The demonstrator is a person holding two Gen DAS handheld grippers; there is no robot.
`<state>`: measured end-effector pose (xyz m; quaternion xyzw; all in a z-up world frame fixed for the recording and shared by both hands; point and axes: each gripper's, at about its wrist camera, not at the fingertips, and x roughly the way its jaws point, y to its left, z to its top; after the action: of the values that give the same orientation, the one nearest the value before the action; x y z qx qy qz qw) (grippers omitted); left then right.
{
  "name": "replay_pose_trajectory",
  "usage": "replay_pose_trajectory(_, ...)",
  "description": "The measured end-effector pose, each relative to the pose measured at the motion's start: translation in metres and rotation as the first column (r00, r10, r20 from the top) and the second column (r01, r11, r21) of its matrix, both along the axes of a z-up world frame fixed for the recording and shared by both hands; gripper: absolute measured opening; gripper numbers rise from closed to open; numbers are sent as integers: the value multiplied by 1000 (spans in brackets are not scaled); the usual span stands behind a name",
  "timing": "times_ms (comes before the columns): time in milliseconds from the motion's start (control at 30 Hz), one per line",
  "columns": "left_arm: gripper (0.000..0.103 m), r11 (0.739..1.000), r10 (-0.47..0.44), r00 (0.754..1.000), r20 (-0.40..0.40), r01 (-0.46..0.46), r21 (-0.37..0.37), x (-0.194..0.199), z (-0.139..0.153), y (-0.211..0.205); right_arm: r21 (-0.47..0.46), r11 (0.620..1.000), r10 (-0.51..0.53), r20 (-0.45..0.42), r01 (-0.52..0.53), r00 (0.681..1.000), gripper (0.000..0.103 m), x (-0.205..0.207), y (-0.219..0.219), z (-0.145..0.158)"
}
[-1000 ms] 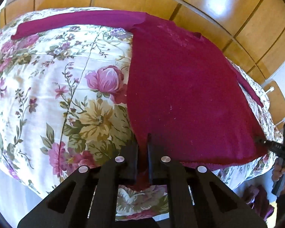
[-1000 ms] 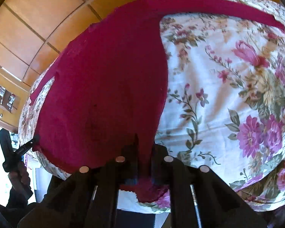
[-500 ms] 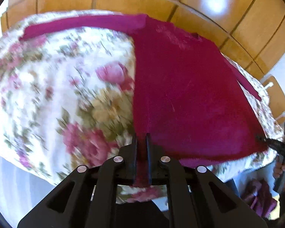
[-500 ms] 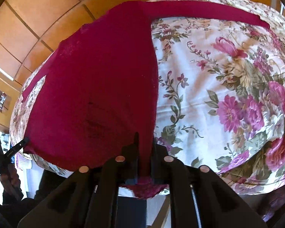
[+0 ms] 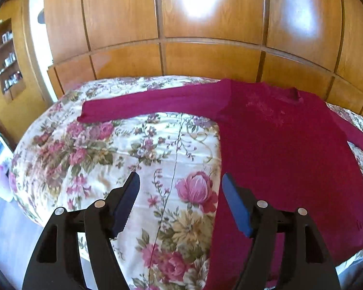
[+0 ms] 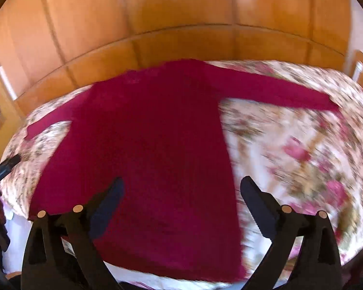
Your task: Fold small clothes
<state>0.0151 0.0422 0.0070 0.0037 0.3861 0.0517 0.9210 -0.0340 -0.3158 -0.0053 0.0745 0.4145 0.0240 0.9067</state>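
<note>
Room: wood wall behind flowery bed [image 5: 138, 149] | red top [image 5: 290, 159] flat on bed, sleeves out | left tongs [image 5: 180, 181], right tongs [image 6: 180, 184] opening, holding nothing | risk: grabbing bedcover too bunches the fold

A bed covered by a white floral bedspread [image 5: 123, 159] stands against the wooden panelling on its far side. On it a magenta long-sleeved top [image 5: 285, 159] lies flat, sleeves stretched out left and right, hem at the near edge.
</note>
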Motion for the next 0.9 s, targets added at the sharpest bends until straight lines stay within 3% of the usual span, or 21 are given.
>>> replay_pose_trajectory(100,72,1000,-11,1000,20,11,19,0,3,-7,37,998,45,-25,-44,999,98,13,27,-16)
replay_pose_trajectory(167,81,999,-20,999,48,18,38,-1,7,-12,83,995,56,-57,-51,997,99,22,44,-32)
replay_pose_trajectory(333,81,997,-59,995,77,56,43,6,13,-24,124,992,60,-189,-37,980,101,29,71,-76)
replay_pose_trajectory(433,81,995,-90,992,88,86,48,11,16,-35,70,996,68,-130,-59,989,101,22,76,-84)
replay_pose_trajectory(500,81,992,-124,988,94,119,50,16,16,-45,46,997,75,-135,-69,988,101,19,75,-87)
replay_pose_trajectory(733,81,976,-211,971,110,204,74,22,17,-74,118,992,64,-167,-44,984,101,28,65,-86)
replay_pose_trajectory(900,81,968,-240,965,105,230,95,24,14,-86,91,994,64,-131,-52,989,101,25,71,-86)
